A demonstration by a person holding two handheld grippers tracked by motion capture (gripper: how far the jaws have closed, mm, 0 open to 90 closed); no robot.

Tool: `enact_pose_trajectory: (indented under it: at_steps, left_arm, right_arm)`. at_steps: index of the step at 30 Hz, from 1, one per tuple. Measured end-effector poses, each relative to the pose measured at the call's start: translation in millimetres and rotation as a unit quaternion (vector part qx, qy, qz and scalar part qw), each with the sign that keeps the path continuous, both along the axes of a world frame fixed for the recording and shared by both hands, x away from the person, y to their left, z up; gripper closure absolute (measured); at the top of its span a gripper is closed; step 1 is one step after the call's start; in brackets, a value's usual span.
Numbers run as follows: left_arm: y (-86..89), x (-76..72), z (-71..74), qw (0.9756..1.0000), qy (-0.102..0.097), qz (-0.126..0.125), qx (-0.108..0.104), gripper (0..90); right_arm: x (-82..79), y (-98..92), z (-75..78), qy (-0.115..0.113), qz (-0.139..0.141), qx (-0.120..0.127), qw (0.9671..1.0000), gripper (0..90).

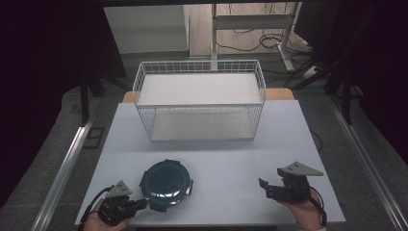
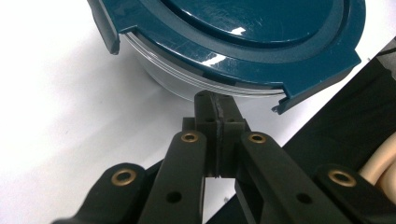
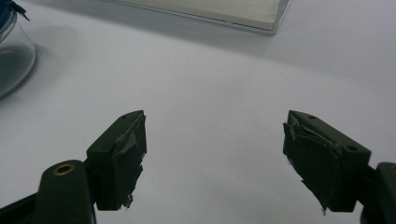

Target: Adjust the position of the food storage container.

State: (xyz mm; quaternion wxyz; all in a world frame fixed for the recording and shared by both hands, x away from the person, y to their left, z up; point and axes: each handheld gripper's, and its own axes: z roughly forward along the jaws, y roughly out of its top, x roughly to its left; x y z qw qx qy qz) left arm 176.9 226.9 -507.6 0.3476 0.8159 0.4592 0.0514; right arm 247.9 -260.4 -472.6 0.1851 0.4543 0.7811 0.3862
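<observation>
Glass and glossy plastic make up the round container: a clear, curved bowl body under a dark teal lid with a raised rim ring and squared locking flaps along its edge. It stands on the matte white table, near the front edge on the person's left; whether anything lies inside cannot be told through the lid. Behind it, at the far side of the table, sits a white wire basket of thin grid mesh, rectangular, with two flat pale shelves that carry nothing.

Black, hard-edged and bolted with brass-coloured rivets, the left gripper has its jaws pressed together, tips right at the glass wall just under the lid's rim, gripping nothing. The right gripper hovers low over bare tabletop well to the right of the container, its jaws standing apart, worn padding on their inner faces, nothing between them.
</observation>
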Motion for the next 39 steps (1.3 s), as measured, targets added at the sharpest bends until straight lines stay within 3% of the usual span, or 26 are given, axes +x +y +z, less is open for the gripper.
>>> enact_pose_trajectory:
  at_steps: [20,39]
  left_arm:
    - [-32.5,29.6,6.8,0.9995,-0.012,-0.022,0.021,90.0]
    - [-67.9,56.4,14.1,0.9989,-0.014,-0.044,0.01,90.0]
  right_arm:
    - [0.2,0.2,-1.2,0.001,0.002,0.0,1.0,21.3]
    - [0.5,-0.1,-2.2,0.004,0.002,0.004,1.0,21.3]
